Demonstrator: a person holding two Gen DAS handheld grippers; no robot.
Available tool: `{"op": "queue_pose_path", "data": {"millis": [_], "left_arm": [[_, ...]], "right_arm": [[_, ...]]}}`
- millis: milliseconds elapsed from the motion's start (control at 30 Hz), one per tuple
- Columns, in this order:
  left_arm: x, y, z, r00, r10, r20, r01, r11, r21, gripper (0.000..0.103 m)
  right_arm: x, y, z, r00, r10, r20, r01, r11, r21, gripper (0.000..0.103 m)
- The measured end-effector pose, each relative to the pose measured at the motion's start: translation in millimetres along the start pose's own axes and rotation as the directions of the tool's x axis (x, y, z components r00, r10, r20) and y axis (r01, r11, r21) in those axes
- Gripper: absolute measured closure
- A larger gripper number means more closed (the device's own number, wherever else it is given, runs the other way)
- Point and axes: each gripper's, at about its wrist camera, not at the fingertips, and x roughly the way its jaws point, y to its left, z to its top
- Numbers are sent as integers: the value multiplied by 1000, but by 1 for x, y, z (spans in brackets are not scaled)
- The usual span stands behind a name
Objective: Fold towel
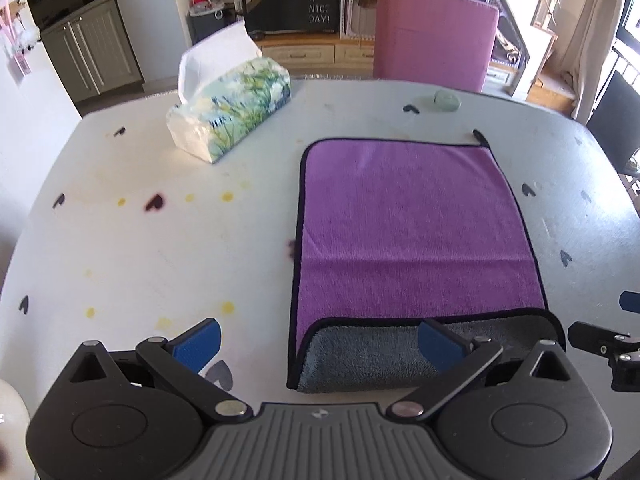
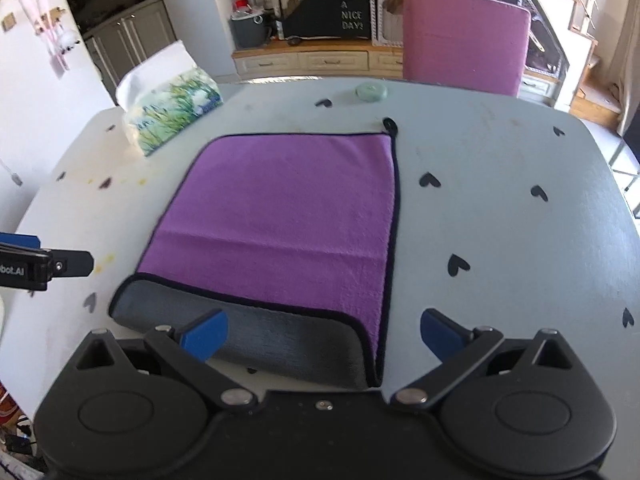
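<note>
A purple towel with a black hem lies flat on the white table. Its near edge is turned over, showing the grey underside. It also shows in the right wrist view, with the grey flap nearest the camera. My left gripper is open at the towel's near left corner, its right finger above the grey flap. My right gripper is open over the near right corner, its left finger above the grey flap. Each gripper's tip shows at the edge of the other's view.
A tissue pack lies at the table's far left. A small pale green round object sits at the far edge. A pink chair stands behind the table. The tablecloth bears dark heart prints and yellow stains.
</note>
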Motion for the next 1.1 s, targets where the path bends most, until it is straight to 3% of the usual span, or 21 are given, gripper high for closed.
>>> {"op": "queue_pose_path", "data": {"millis": [300, 533, 767, 967, 1033, 1100], "left_arm": [[32, -5, 0, 998, 7, -62, -5, 1000, 28, 0], [55, -4, -1, 992, -19, -123, 23, 999, 31, 0], [68, 10, -1, 993, -53, -102, 48, 997, -52, 0], [74, 10, -1, 990, -116, -84, 115, 993, -8, 1], [77, 10, 0, 985, -137, -109, 137, 991, -4, 2], [80, 11, 0, 979, -153, -133, 154, 988, -2, 5]], "right_arm": [[31, -14, 0, 999, -29, -37, 31, 998, 47, 0], [50, -23, 2, 997, 17, -73, -10, 996, 88, 0], [67, -40, 5, 994, 22, -104, -3, 984, 180, 0], [74, -46, 6, 991, 39, -128, -12, 979, 203, 1], [75, -47, 8, 988, 64, -137, -34, 977, 209, 4], [77, -49, 9, 985, 98, -144, -65, 973, 222, 18]]}}
